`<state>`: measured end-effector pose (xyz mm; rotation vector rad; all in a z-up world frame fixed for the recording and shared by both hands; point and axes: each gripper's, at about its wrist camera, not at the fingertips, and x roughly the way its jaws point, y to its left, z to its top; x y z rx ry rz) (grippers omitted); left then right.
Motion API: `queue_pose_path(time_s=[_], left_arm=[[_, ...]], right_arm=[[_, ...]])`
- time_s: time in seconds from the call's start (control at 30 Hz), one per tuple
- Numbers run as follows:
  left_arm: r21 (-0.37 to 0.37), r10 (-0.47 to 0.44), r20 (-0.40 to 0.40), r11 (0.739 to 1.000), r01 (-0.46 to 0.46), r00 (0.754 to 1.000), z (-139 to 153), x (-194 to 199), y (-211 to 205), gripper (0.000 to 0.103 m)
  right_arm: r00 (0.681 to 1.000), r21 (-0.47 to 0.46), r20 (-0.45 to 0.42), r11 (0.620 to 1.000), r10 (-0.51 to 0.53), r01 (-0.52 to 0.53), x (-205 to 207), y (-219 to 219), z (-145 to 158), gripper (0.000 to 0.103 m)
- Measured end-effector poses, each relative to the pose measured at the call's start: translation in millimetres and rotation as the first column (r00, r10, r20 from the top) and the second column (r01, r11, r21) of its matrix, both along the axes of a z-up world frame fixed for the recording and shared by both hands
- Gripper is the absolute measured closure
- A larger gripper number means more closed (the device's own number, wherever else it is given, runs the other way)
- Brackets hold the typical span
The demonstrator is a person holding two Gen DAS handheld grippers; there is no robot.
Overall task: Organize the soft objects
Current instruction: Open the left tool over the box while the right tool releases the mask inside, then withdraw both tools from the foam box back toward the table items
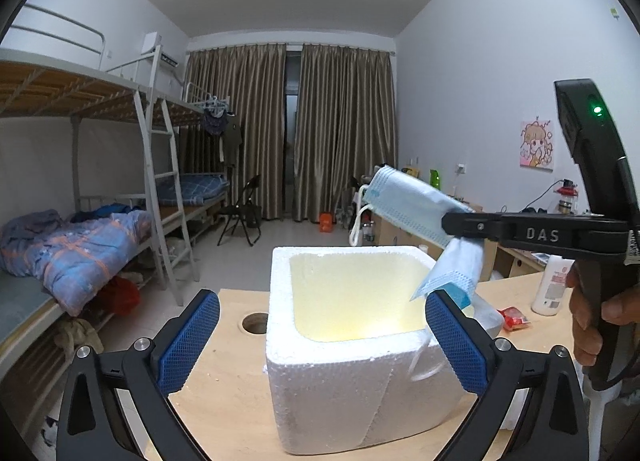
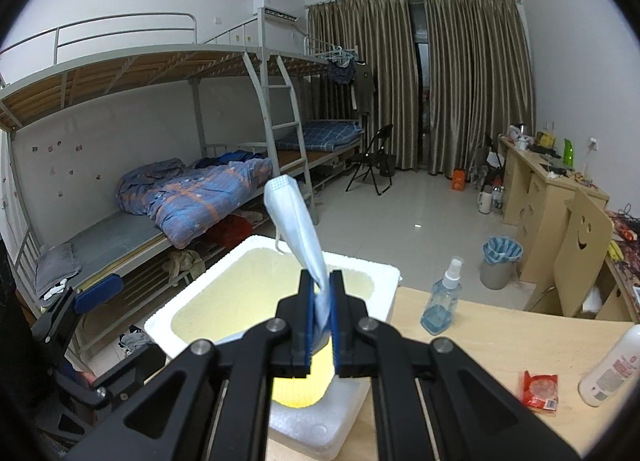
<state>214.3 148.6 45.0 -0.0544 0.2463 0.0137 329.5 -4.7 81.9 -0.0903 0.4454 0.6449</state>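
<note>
Dorm beds and brown curtains (image 1: pixel 288 129) fill the room behind my desk (image 1: pixel 236 373). From my left wrist, the foam box (image 1: pixel 352 373) stands at the desk's left edge, its yellowish hollow open upward, beside a round hole (image 1: pixel 255 321) in the top. My left gripper (image 1: pixel 322 341) is spread wide, its blue pads either side of the box's near wall and pressing nothing. My right gripper (image 1: pixel 460 227) reaches in from the right, over the box's far right corner, pinching a blue mask (image 1: pixel 404 205) that sticks out up and left, with an ear loop dangling. A second mask (image 1: pixel 456 277) droops at the box's right rim, just beside my left gripper's right pad. Toward the right edge lie a red packet (image 1: pixel 514 317) and a white bottle (image 1: pixel 554 285). From my right wrist, my right gripper (image 2: pixel 321 319) is pressed shut on the mask (image 2: pixel 296 221), which rises twisted above the box (image 2: pixel 280 273). A spray bottle (image 2: pixel 442 297) stands at the desk's far edge; the packet (image 2: pixel 540 389) and the bottle (image 2: pixel 614 369) lie to the right.
</note>
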Motion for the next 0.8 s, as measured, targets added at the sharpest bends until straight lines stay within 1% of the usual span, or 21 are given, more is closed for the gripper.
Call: queue_pose_path(time_s=[0.07, 0.13, 0.2, 0.23, 0.27, 0.3, 0.33, 0.37, 0.4, 0.5, 0.6, 0.73, 0.8], left_arm=[[0.000, -0.010, 0.006, 1.000, 0.010, 1.000, -2.2, -0.5, -1.5, 0.000], [-0.007, -0.017, 0.002, 1.000, 0.017, 1.000, -4.5, 0.5, -2.2, 0.000], [-0.021, -0.022, -0.003, 1.000, 0.022, 1.000, -6.5, 2.2, -1.7, 0.000], [-0.022, -0.023, -0.005, 0.999, 0.023, 1.000, -7.1, 2.5, -2.1, 0.000], [-0.024, -0.022, -0.004, 0.999, 0.022, 1.000, -7.9, 3.1, -2.2, 0.000], [-0.026, -0.018, -0.003, 0.999, 0.018, 1.000, -8.6, 3.1, -2.4, 0.000], [-0.025, -0.017, -0.004, 1.000, 0.017, 1.000, -9.4, 2.8, -2.6, 0.000], [-0.022, -0.016, -0.006, 1.000, 0.016, 1.000, -9.8, 3.4, -3.0, 0.000], [-0.023, -0.014, -0.008, 1.000, 0.014, 1.000, -10.2, 3.8, -3.1, 0.000], [-0.035, -0.007, -0.014, 0.999, 0.007, 1.000, -12.1, 4.6, -1.7, 0.000], [-0.033, 0.001, -0.017, 0.999, -0.001, 1.000, -13.0, 5.7, -2.3, 0.000], [-0.036, 0.003, -0.026, 0.999, -0.004, 1.000, -14.6, 7.5, -3.2, 0.000], [-0.034, 0.005, -0.026, 0.999, -0.006, 1.000, -14.2, 7.8, -4.1, 0.000]], right_arm=[[1.000, 0.003, -0.008, 1.000, 0.008, -0.008, 1.3, 0.6, -2.3, 0.093], [1.000, 0.004, -0.017, 1.000, 0.014, -0.014, 2.1, 1.9, -3.9, 0.091], [0.999, 0.004, -0.028, 1.000, 0.019, -0.019, 5.1, 3.4, -5.7, 0.085], [0.999, 0.004, -0.029, 1.000, 0.021, -0.021, 5.1, 3.7, -6.4, 0.083], [0.999, 0.004, -0.032, 1.000, 0.022, -0.022, 6.0, 3.6, -7.3, 0.077], [0.999, 0.008, -0.036, 1.000, 0.025, -0.025, 5.6, 2.6, -8.1, 0.065], [0.999, 0.017, -0.043, 0.999, 0.031, -0.031, 6.1, 1.0, -8.8, 0.059], [0.998, 0.021, -0.045, 0.999, 0.032, -0.031, 6.2, -0.3, -8.6, 0.047], [0.999, 0.029, -0.042, 0.999, 0.030, -0.029, 6.0, -0.7, -7.7, 0.043], [0.999, 0.028, -0.042, 0.999, 0.028, -0.027, 4.8, 1.2, -6.9, 0.042], [0.999, 0.025, -0.035, 1.000, 0.015, -0.014, 3.2, 0.1, -5.7, 0.038], [1.000, 0.032, -0.028, 0.999, 0.012, -0.012, 0.7, -0.1, -3.4, 0.035], [1.000, 0.032, -0.020, 0.999, 0.001, 0.000, -1.4, -0.6, -2.3, 0.029]])
